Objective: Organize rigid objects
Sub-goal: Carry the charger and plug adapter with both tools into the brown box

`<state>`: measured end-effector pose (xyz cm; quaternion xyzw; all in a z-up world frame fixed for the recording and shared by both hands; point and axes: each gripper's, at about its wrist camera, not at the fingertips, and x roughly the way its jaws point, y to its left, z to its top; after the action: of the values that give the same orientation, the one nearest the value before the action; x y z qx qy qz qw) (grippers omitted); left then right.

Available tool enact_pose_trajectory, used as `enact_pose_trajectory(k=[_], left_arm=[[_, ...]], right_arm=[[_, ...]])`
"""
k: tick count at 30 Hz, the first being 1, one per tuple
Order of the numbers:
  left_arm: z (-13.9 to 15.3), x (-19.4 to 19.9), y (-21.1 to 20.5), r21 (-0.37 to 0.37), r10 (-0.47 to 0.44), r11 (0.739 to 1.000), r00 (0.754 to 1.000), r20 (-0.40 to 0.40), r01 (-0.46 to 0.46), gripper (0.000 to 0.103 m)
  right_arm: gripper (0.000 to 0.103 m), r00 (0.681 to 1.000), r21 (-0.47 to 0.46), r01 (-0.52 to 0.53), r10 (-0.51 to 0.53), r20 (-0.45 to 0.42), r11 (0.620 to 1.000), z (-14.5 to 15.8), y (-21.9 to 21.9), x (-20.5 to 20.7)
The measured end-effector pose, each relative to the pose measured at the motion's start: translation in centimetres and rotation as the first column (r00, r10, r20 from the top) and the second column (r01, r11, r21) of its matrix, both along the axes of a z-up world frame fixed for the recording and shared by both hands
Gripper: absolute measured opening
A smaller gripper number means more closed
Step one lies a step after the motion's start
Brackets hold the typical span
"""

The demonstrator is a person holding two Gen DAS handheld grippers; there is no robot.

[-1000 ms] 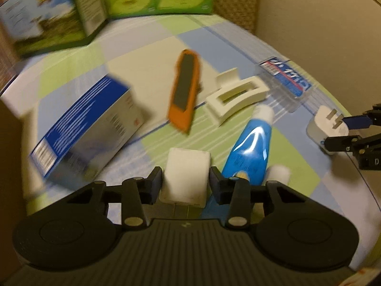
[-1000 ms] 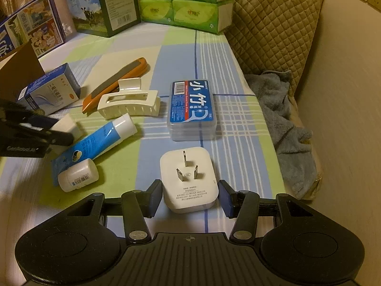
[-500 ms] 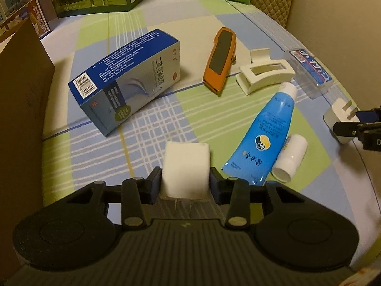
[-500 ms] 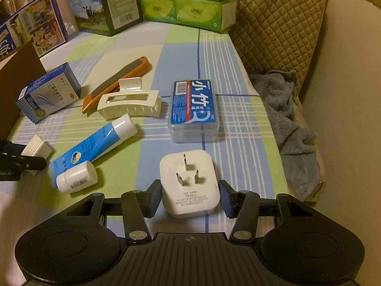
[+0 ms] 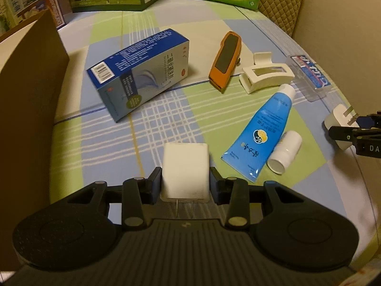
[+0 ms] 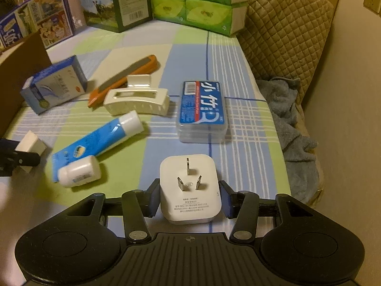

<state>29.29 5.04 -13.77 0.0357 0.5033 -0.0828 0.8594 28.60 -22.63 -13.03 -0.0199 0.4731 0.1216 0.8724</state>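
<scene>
On the checked bedsheet (image 5: pixel 166 109) beside the cardboard box (image 5: pixel 26 100), the blue carton (image 5: pixel 140 71), tube (image 5: pixel 264 128) and hair clip (image 5: pixel 266 76) wait unsorted. My right gripper (image 6: pixel 189 199) has its jaws close around the white plug (image 6: pixel 189 188), contact unclear. My left gripper (image 5: pixel 185 186), jaws just narrowed, clamps the small charger (image 5: pixel 184 171), likely bound for the box.

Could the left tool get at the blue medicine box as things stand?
Probably not yet: the left tool is shut on a white charger, so its jaws are taken. The path to the blue medicine box looks free; only bare checked cloth lies between.
</scene>
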Motion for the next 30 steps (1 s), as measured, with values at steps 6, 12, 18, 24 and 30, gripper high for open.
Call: enact_pose_trajectory(k=[6, 12, 18, 24, 30], left_arm=[[2.7, -1.8, 0.6, -0.038, 0.011, 0.999, 0.999, 0.05, -0.009, 0.036], [6.2, -3.9, 2.3, -0.079, 0.035, 0.997, 0.994, 0.1, -0.027, 0.036], [9.9, -6.9, 6.4, -0.108, 0.078, 0.992, 0.984, 0.163, -0.061, 0.036], [12.4, -9.4, 12.4, -0.103, 0.156, 0.985, 0.967, 0.203, -0.137, 0.036], [13.6, -10.3, 18.5, -0.069, 0.202, 0.979, 0.951, 0.234, -0.191, 0.036]], right_arm=[[0.047, 0.999, 0.056, -0.032, 0.031, 0.017, 0.998, 2.6, 1.2, -1.0], [0.047, 0.994, 0.115, -0.104, 0.1, 0.039, 0.988, 5.9, 4.5, -2.4], [0.047, 0.974, 0.186, -0.225, 0.215, 0.072, 0.956, 8.7, 10.3, -4.2], [0.047, 0.933, 0.251, -0.359, 0.339, 0.121, 0.899, 11.2, 17.5, -5.8], [0.047, 0.899, 0.287, -0.438, 0.412, 0.151, 0.852, 12.4, 25.3, -5.8]])
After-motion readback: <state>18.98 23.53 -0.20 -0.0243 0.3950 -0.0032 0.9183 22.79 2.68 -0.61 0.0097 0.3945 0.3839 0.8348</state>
